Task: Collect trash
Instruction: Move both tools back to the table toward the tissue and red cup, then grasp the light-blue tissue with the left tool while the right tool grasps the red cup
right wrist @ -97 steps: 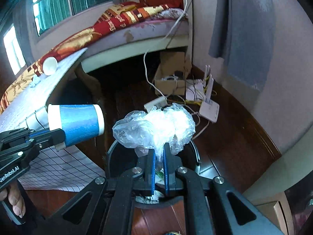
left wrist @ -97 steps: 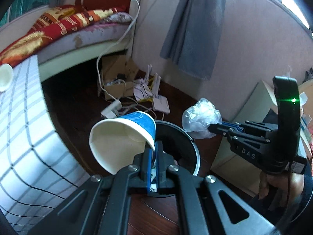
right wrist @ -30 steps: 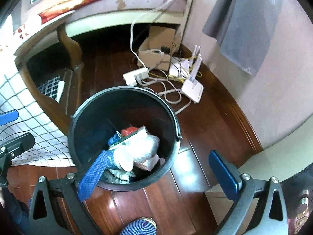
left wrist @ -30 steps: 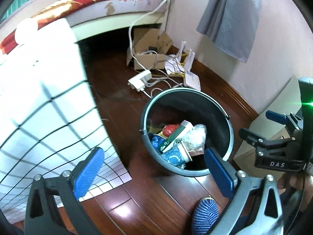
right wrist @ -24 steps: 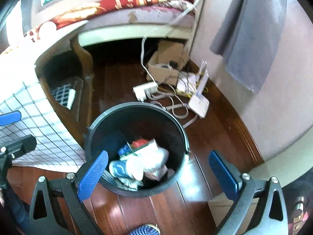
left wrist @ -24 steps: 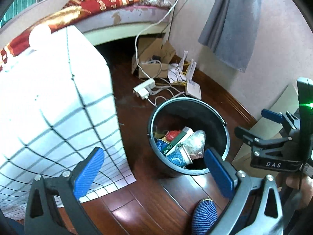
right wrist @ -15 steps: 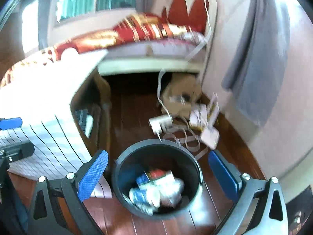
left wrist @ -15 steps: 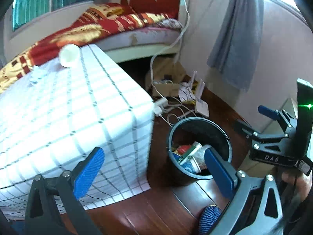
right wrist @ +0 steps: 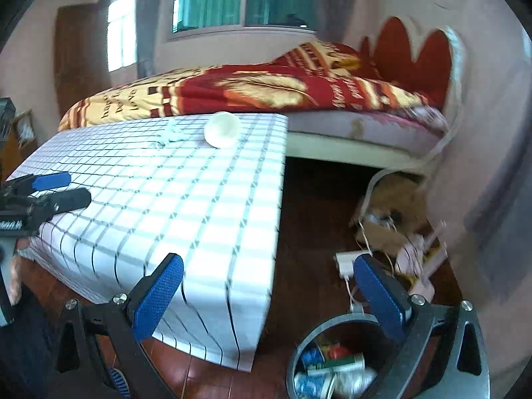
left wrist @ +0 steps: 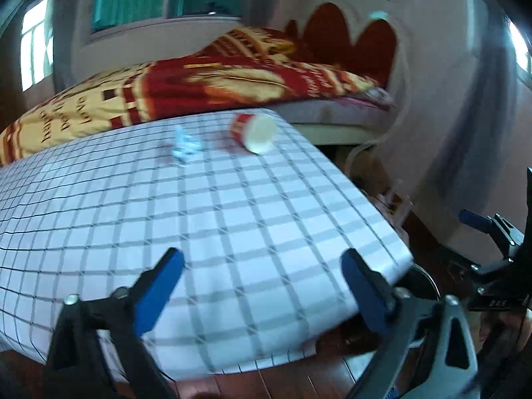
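Two pieces of trash lie on the checked tablecloth (left wrist: 232, 219), well ahead of both pairs of tongs: a red paper cup (left wrist: 254, 132) on its side with its white mouth turned toward the cameras, and just to its left a small crumpled wrapper (left wrist: 184, 146), too blurred to tell more. Both sit near the far edge of the table, in front of the bed (left wrist: 206, 79) with its red and yellow blanket.

The left tongs (left wrist: 261, 284) hang over the near part of the cloth; their blue pads stand wide apart and are closing, with only the cloth seen between them. The right tongs (right wrist: 266, 286) are also spread wide with nothing held, and they hover past the table's right corner, above the dark wooden floor (right wrist: 312, 219).

Low and to the right of the right tongs stands the black bin (right wrist: 301, 349), partly behind the right pad, with cans and cups inside. Beyond it, ahead and to the right, a cardboard box (right wrist: 395, 212) and tangled cables lie by the wall.
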{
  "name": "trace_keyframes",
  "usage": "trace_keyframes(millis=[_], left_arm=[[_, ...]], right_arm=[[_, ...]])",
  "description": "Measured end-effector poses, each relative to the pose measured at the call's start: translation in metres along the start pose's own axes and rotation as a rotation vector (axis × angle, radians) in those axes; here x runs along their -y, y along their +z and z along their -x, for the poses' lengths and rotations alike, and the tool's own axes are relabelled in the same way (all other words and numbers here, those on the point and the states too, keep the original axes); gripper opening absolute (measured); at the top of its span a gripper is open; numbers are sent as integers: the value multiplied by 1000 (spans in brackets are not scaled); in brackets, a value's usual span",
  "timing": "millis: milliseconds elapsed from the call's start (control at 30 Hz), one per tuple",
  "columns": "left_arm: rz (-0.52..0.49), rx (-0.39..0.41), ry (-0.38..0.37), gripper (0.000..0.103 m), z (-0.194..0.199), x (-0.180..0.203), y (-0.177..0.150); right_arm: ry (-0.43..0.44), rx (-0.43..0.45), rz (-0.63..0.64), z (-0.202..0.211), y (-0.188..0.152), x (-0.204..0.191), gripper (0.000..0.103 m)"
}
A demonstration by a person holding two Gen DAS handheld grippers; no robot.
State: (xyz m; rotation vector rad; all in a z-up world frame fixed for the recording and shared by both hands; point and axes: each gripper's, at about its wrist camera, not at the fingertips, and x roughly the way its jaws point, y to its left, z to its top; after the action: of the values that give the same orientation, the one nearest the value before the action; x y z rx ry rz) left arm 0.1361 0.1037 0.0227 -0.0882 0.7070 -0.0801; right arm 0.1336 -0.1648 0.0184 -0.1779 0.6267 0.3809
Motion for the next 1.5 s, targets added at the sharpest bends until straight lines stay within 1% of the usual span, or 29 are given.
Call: trace_keyframes(millis=[33,167,233,267,300,367,400,567,633,733,833,867,1000,1033,1100,1167,1233,1267,1333,1367,1400,1433,1500], left_arm=[[10,0,14,91,-4,-6,5],[28,18,77,91,-21,-37,30],[33,20,95,91,-34,-49,41],[35,19,98,91,-38,-52,44],[34,16,95,90,-44,-56,48],[22,13,97,88,-55,-61,56],[17,12,102,88,-61,-63,61],[13,-4,115,88,-95,-83,86],[19,-18,113,84,-110,-90,95],[7,-50,122,80,-133,-95,103],[-11,-92,124,75,-155,-97,105],[-11,-103,125,73,-160,-98,105],[9,-133,115,73,-179,-106,108],[13,-137,112,73,-182,-106,109],[11,-135,123,73,-186,-106,112],[4,-136,139,72,-191,-105,114],[12,-156,137,67,-200,-104,116],[16,-166,132,66,-204,-104,117],[9,-175,131,60,-209,-102,116],[1,-178,135,58,-211,-100,116],[-3,-172,134,54,-212,-98,115],[-3,-171,126,44,-213,-97,116],[-12,-171,105,30,-213,-92,117]], right_arm=[[24,5,16,-9,16,-4,103],[58,5,57,-44,61,-13,103],[63,-3,69,-62,81,-18,103],[71,-12,71,-74,91,-19,100],[79,-18,71,-84,99,-21,92],[89,-38,76,-104,113,-23,85],[92,-46,82,-116,120,-24,85],[122,-83,90,-165,143,-27,83],[130,-111,86,-186,151,-26,82],[136,-154,84,-219,157,-27,78],[141,-192,83,-246,160,-28,71],[153,-205,75,-254,162,-27,67],[179,-217,77,-271,168,-28,65],[182,-214,81,-273,169,-29,63],[188,-217,80,-279,171,-30,55],[196,-222,68,-284,173,-31,49],[208,-227,50,-287,174,-31,43],[212,-231,44,-289,175,-31,36],[221,-238,40,-291,175,-34,31],[225,-241,44,-292,175,-37,25],[225,-244,47,-292,174,-39,15],[229,-248,47,-292,174,-41,11],[244,-243,46,-290,173,-44,7]])
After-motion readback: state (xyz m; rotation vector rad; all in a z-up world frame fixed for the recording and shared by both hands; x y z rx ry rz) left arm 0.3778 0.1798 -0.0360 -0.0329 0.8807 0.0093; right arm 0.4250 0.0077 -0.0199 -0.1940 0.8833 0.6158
